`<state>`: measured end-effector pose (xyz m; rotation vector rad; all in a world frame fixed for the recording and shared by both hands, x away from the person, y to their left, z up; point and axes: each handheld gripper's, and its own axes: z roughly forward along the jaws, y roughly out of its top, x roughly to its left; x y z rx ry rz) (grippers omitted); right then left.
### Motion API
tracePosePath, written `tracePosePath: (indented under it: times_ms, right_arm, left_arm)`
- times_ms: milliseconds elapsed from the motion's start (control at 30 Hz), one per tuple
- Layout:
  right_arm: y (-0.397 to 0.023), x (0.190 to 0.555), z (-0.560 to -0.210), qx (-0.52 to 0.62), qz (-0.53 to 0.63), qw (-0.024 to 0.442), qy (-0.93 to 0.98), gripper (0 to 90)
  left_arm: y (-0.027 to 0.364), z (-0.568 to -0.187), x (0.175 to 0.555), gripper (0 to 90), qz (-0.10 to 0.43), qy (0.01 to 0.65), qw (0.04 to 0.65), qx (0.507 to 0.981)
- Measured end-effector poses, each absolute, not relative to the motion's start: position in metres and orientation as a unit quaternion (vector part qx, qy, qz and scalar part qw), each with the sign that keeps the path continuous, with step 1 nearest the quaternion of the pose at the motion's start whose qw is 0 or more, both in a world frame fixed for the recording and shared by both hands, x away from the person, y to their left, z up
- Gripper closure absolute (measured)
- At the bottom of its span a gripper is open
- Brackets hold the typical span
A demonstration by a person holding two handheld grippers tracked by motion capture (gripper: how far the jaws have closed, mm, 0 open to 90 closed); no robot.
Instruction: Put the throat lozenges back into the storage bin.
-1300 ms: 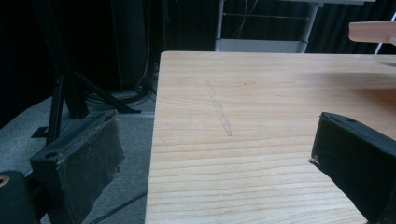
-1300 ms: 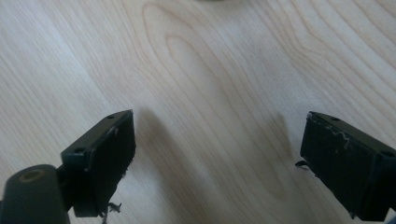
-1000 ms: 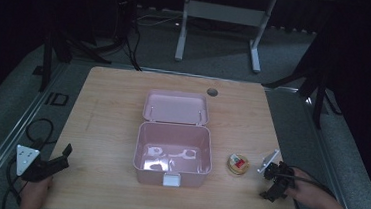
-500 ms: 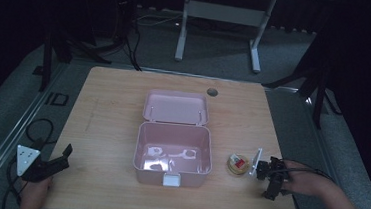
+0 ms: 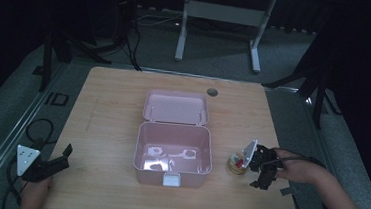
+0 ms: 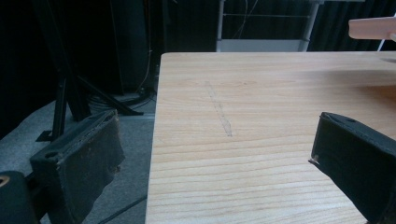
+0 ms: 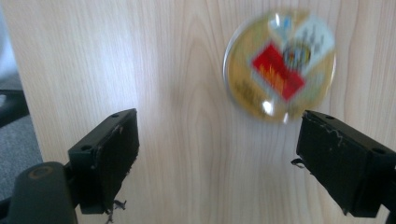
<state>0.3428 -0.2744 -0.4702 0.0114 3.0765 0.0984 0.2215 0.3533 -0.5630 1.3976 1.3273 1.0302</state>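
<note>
A pink box (image 5: 173,153) sits at the centre of the high view on the wooden table (image 5: 108,108), its lid (image 5: 176,107) thrown back flat behind it, so the inside is open for loading; a few pale shapes lie on its floor, too dim to name. Just right of the box rests a small round container (image 5: 236,163) with a clear top and a red and yellow label. The right gripper (image 5: 261,173) hangs over it at the lower right of the high view, tipped downward, and in the right gripper view its 2 jaws stand wide apart and empty, with the container at the upper right, near 1 jaw and not yet between them. That pose reads as lining up a grasp. The left gripper (image 5: 48,165) waits at the lower left table edge, jaws wide and holding nothing, likely parked out of the way.
</note>
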Motion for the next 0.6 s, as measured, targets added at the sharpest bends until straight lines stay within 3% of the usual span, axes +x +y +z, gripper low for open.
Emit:
tracePosePath:
  times_ms: [400,600]
  right_arm:
    - [-0.247,0.366,-0.469,-0.055,0.033,-0.005,0.998,15.6]
    - [-0.236,0.371,-0.464,-0.096,0.060,0.015,0.993,17.5]
  left_arm:
    - [0.354,-0.563,0.222,2.4,0.417,0.540,0.463,0.567]
    - [0.354,-0.563,0.222,2.4,0.417,0.540,0.463,0.566]
